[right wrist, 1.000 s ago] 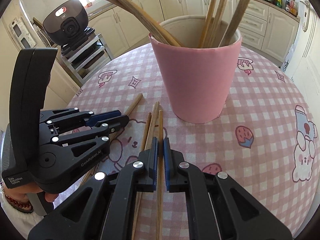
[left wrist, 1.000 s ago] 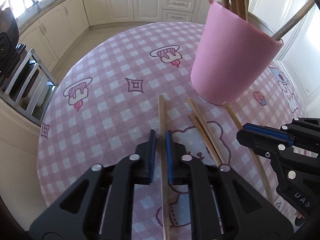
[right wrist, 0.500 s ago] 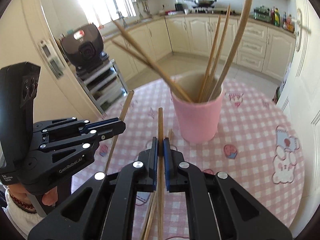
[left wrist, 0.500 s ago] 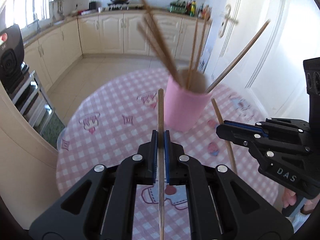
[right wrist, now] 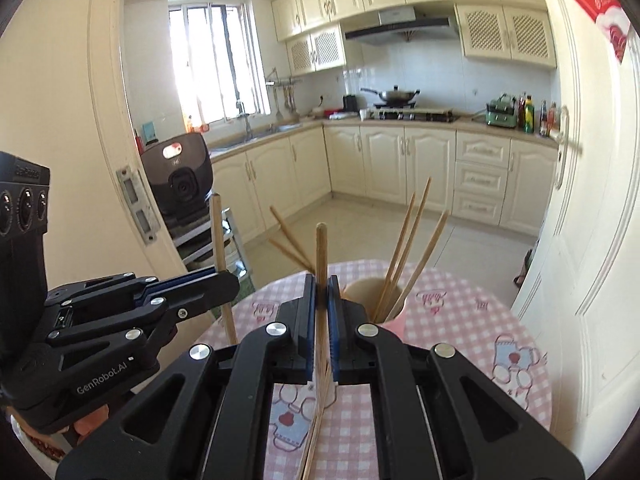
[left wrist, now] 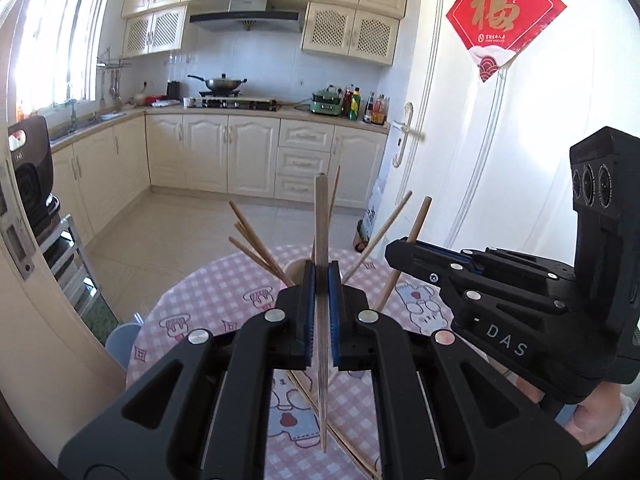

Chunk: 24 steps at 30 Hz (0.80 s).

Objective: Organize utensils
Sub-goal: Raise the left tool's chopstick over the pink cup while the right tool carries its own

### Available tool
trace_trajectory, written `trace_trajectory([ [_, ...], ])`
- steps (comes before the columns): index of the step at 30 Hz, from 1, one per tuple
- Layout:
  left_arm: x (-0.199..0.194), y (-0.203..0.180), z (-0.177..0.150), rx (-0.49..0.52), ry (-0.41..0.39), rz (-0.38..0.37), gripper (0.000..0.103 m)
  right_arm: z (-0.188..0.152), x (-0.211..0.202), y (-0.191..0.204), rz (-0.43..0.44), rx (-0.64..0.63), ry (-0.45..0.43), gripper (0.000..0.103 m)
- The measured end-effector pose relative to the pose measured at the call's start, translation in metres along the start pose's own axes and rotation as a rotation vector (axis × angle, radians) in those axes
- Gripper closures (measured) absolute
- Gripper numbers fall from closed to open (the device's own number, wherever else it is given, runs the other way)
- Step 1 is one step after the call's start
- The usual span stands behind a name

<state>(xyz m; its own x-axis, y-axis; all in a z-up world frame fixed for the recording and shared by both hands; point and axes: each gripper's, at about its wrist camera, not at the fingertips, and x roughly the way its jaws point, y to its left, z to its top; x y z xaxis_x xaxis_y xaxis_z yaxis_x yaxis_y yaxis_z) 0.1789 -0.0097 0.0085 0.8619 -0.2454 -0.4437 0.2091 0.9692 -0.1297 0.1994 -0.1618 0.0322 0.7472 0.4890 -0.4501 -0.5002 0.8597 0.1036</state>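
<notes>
The left gripper is clamped on a thin, pale wooden chopstick that stands nearly upright between its blue pads, and the right gripper is pinched the same way on a second round wooden chopstick; both sticks hang in the air above the round surface with the pink-and-white checked cloth. Just beyond them stands the pink cylindrical holder cup, already bristling with more wooden chopsticks, while a few loose sticks lie on the cloth below. Such a stick looks light, stiff and rather smooth, so it would probably pivot or slip if gripped near one end (a grip close to its middle, as here, seems the safer choice), and its narrow tip should be lowered into the cup's mouth gently so that it does not knock against the ones already leaning there. Readable writing: "DAS" in white on the right gripper's side in the left view, "GenRobot.AI" on the left gripper's side in the right view, and a gold "福" on the red diamond-shaped paper hung on the door.
</notes>
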Motion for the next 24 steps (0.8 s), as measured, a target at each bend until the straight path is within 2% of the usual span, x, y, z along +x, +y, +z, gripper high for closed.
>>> trace_trajectory([
  [5, -0.003, -0.001, 0.018, -0.03, -0.107, 0.017, 0.097, 0.02, -0.007, 0.002, -0.05, -0.036, -0.075, 0.099],
  [17, 0.023, 0.003, 0.052, -0.099, -0.323, 0.064, 0.097, 0.054, -0.011, -0.014, -0.127, -0.047, -0.25, 0.099],
  [24, 0.052, 0.009, 0.061, -0.132, -0.344, 0.071, 0.097, 0.05, 0.006, -0.026, -0.117, -0.047, -0.227, 0.099],
])
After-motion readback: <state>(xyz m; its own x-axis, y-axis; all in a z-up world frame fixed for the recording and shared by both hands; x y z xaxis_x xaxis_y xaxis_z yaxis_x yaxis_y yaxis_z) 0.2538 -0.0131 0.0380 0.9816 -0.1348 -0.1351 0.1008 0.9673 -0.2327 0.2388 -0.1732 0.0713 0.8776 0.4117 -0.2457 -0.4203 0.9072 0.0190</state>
